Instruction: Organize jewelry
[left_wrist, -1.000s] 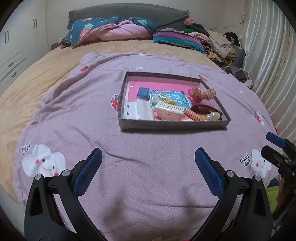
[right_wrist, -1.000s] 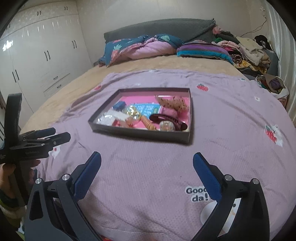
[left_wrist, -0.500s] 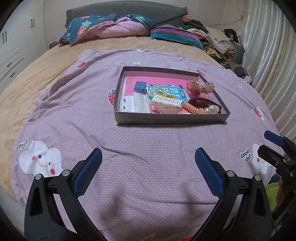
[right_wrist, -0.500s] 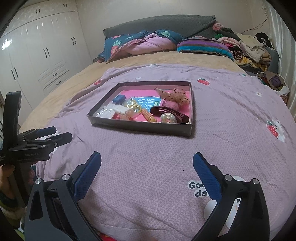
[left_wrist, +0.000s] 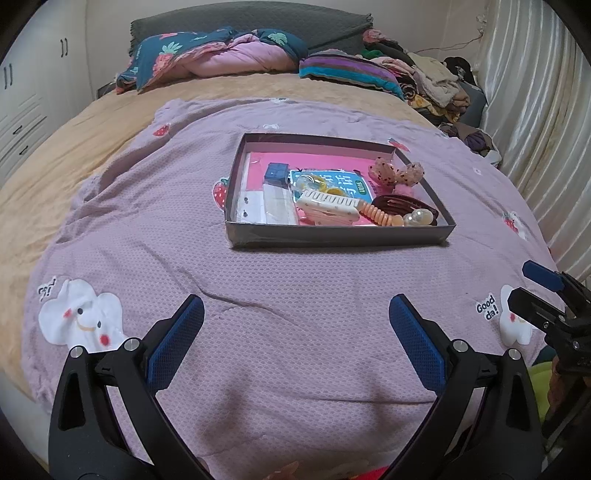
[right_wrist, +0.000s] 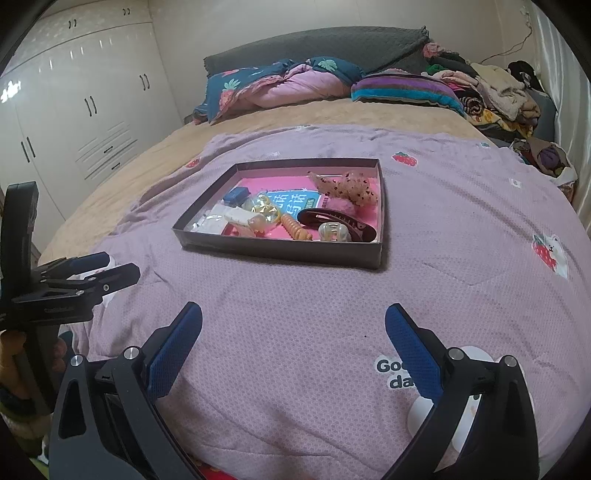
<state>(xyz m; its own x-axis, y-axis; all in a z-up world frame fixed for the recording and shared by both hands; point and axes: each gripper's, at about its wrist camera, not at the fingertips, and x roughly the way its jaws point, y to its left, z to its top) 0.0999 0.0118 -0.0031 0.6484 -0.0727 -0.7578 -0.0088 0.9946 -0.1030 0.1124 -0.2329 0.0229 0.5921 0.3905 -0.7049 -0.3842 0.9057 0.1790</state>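
A shallow grey box (left_wrist: 332, 236) with a pink floor lies on the purple blanket (left_wrist: 280, 295); it also shows in the right wrist view (right_wrist: 280, 249). Inside are a white hair claw (left_wrist: 328, 205), a dark brown clip (left_wrist: 402, 205), an orange spiral tie (left_wrist: 376, 214), a clear small claw (left_wrist: 417, 218), a speckled bow (left_wrist: 399, 171), a blue cube (left_wrist: 276, 173) and a blue card (left_wrist: 332, 182). My left gripper (left_wrist: 295, 339) is open and empty, well short of the box. My right gripper (right_wrist: 293, 343) is open and empty, also short of it.
The blanket covers a tan bed (left_wrist: 74, 147). Folded quilts (left_wrist: 221, 55) and a pile of clothes (left_wrist: 436, 81) lie at the headboard. White wardrobes (right_wrist: 74, 110) stand at the left, a curtain (left_wrist: 535, 129) at the right.
Both grippers have drawn slightly back and tilted, so the box sits a little farther and lower in view. Jaws stay open; nothing in the box has moved.
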